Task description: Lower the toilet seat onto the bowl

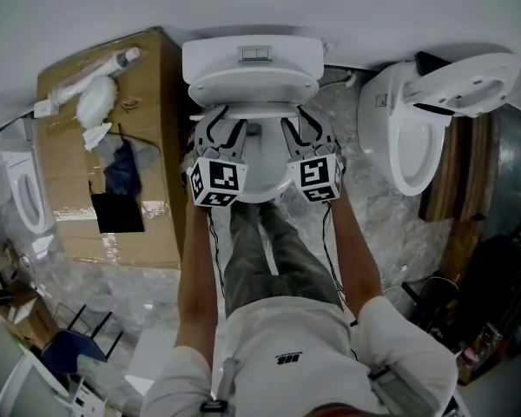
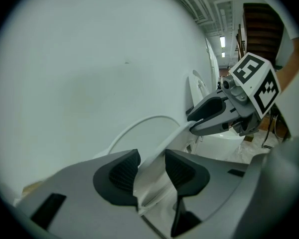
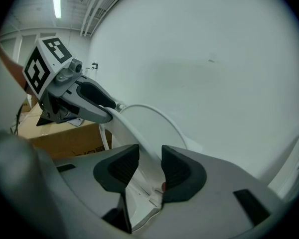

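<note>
The white toilet (image 1: 253,57) stands against the wall, straight ahead of me. Its seat (image 1: 256,109) is tilted up off the bowl (image 1: 260,181). My left gripper (image 1: 219,139) grips the seat's left side and my right gripper (image 1: 306,137) its right side. In the left gripper view the seat rim (image 2: 148,126) runs between the pads (image 2: 120,176) of my left gripper (image 2: 150,172), which press on it. In the right gripper view the rim (image 3: 139,128) is likewise clamped in my right gripper (image 3: 149,169). Each view shows the other gripper on the ring's far side.
A large cardboard box (image 1: 78,172) with white parts on top stands left of the toilet. A second toilet (image 1: 417,133) with its lid raised stands to the right, a third (image 1: 17,189) at the left edge. The person's legs (image 1: 265,250) stand before the bowl.
</note>
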Action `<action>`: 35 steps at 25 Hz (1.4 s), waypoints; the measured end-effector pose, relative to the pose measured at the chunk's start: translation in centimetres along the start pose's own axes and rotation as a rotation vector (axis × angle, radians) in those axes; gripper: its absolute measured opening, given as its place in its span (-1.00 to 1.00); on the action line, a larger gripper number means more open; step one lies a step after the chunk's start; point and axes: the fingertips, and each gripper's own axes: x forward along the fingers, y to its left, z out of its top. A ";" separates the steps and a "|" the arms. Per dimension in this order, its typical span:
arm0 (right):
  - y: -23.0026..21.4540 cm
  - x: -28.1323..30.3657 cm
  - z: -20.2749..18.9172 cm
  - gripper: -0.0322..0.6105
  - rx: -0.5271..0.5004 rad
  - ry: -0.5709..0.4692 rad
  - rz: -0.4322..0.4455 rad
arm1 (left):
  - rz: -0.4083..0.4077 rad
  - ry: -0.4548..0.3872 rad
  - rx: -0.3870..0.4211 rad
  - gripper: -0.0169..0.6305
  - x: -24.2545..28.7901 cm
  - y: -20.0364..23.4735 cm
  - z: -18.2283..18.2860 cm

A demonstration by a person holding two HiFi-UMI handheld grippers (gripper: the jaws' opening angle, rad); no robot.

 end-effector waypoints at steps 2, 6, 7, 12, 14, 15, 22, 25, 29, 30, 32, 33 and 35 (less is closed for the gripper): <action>0.5 -0.4 -0.4 -0.45 -0.005 -0.005 0.006 | -0.001 0.003 0.002 -0.38 -0.5 -0.5 -0.4; 1.5 -1.4 -1.2 -0.46 -0.016 -0.001 0.022 | 0.007 0.014 0.002 -0.38 -1.4 -1.5 -1.2; 1.7 -1.7 -1.4 -0.47 -0.019 0.000 0.026 | 0.009 0.017 0.001 -0.38 -1.7 -1.8 -1.4; 3.0 -2.9 -2.6 -0.47 -0.027 0.006 0.042 | 0.004 0.031 -0.002 -0.38 -2.9 -3.3 -2.5; 3.6 -3.5 -3.1 -0.47 -0.028 0.010 0.051 | 0.003 0.037 -0.001 -0.38 -3.4 -3.9 -3.0; 3.9 -3.7 -3.4 -0.47 -0.029 0.013 0.056 | 0.002 0.040 -0.001 -0.38 -3.7 -4.3 -3.2; 5.9 -5.3 -5.3 -0.47 -0.050 0.040 0.082 | -0.002 0.058 -0.001 -0.38 -5.3 -6.4 -5.1; 6.8 -6.0 -6.3 -0.47 -0.065 0.056 0.095 | -0.009 0.072 0.003 -0.37 -6.0 -7.4 -6.0; 7.9 -6.8 -7.4 -0.47 -0.074 0.076 0.113 | -0.017 0.087 0.006 -0.37 -6.8 -8.6 -7.1; 8.2 -6.9 -7.6 -0.47 -0.077 0.078 0.115 | -0.018 0.088 0.005 -0.37 -6.9 -8.8 -7.3; 8.5 -7.2 -8.0 -0.47 -0.083 0.079 0.120 | -0.018 0.091 0.004 -0.36 -7.2 -9.3 -7.7; 8.7 -7.3 -8.2 -0.47 -0.087 0.080 0.122 | -0.020 0.092 0.004 -0.36 -7.3 -9.5 -7.9; 9.1 -7.5 -8.6 -0.46 -0.092 0.086 0.129 | -0.025 0.097 0.007 -0.36 -7.6 -9.9 -8.4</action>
